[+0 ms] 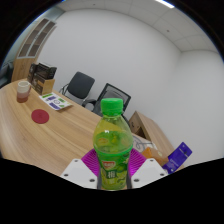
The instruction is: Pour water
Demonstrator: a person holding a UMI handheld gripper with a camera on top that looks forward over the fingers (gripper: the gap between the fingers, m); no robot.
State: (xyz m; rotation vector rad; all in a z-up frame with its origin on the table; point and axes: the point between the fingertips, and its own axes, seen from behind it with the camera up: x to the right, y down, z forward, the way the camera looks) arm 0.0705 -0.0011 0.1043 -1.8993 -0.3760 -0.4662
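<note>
A green plastic bottle [112, 145] with a green cap and a green label stands upright between my gripper's [112, 163] two fingers. Both magenta pads [92, 161] press against its sides, so the gripper is shut on it. The bottle appears lifted above the wooden table [45, 135]. A paper cup [23, 91] with a pale lid stands far off at the table's left end. A red round coaster [40, 116] lies on the table between the cup and the bottle.
A booklet [56, 101] lies on the table near the coaster. Two black office chairs [80, 87] stand behind the table, by a white wall. A blue packet [180, 155] and an orange object [149, 154] lie right of the fingers. Shelving [40, 76] stands at the back left.
</note>
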